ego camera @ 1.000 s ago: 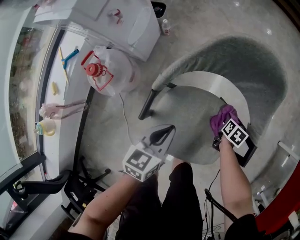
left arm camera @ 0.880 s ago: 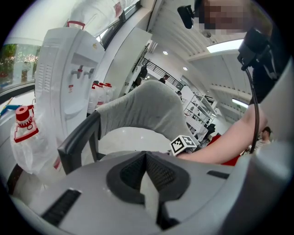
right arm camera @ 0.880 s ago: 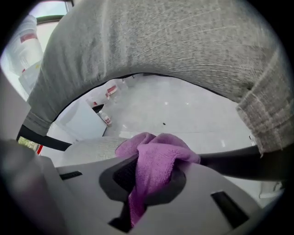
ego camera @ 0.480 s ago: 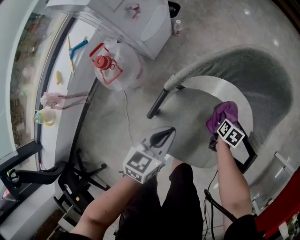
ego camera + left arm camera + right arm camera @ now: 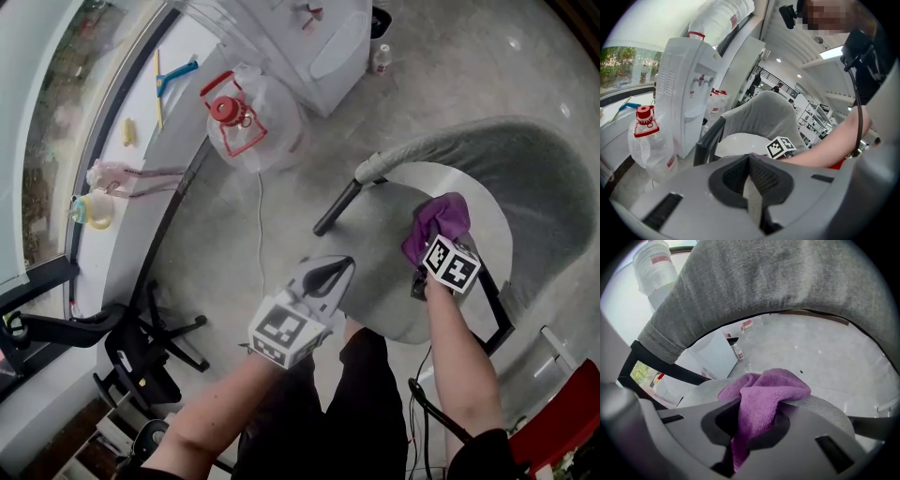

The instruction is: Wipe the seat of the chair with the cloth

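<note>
Cloth in right claw on seat

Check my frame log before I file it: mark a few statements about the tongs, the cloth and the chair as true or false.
1. The right tongs are shut on the purple cloth. True.
2. The left tongs hold a sponge. False: they are shut on nothing.
3. The cloth hangs over the backrest. False: it rests on the chair seat.
4. A clear jug with a red cap lies on the floor. True.
</note>
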Motion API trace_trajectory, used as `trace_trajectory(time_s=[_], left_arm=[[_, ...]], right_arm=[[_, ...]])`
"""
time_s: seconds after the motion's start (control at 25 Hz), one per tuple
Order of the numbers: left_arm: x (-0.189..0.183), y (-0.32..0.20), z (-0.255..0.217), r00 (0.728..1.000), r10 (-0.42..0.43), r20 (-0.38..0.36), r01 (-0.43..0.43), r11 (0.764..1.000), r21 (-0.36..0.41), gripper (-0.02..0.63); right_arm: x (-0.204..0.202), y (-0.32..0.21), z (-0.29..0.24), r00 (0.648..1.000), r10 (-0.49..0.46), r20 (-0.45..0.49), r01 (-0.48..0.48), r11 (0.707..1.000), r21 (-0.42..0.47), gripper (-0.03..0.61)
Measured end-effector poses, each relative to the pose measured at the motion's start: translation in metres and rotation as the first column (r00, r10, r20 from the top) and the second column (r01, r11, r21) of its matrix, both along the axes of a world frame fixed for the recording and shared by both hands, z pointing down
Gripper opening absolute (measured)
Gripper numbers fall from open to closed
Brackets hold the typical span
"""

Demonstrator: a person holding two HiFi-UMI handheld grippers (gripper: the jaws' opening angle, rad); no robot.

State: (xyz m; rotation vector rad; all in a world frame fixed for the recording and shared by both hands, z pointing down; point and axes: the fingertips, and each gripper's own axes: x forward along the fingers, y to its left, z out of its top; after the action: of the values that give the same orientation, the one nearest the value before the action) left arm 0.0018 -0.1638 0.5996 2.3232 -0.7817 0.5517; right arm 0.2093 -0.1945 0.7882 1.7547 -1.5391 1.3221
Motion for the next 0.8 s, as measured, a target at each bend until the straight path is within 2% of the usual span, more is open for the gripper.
trace_trajectory(time_s=[0.4,0.8], left_arm=[[-0.025,-0.001,0.000,0.997,-0.080,0.007,0.080,0.997,0.003,0.003],[-0.056,-0.001,-0.003,0.987,-0.159,0.004,0.159,0.987,0.006,0.003]], right_arm=[[-0.075,-0.038,-0.003,0.976,-0.199,0.091,0.196,0.980,0.038,0.025],[-0.126,-0.059,-0.005,0.943,-0.312,0.118,0.307,0.950,0.056,0.025]])
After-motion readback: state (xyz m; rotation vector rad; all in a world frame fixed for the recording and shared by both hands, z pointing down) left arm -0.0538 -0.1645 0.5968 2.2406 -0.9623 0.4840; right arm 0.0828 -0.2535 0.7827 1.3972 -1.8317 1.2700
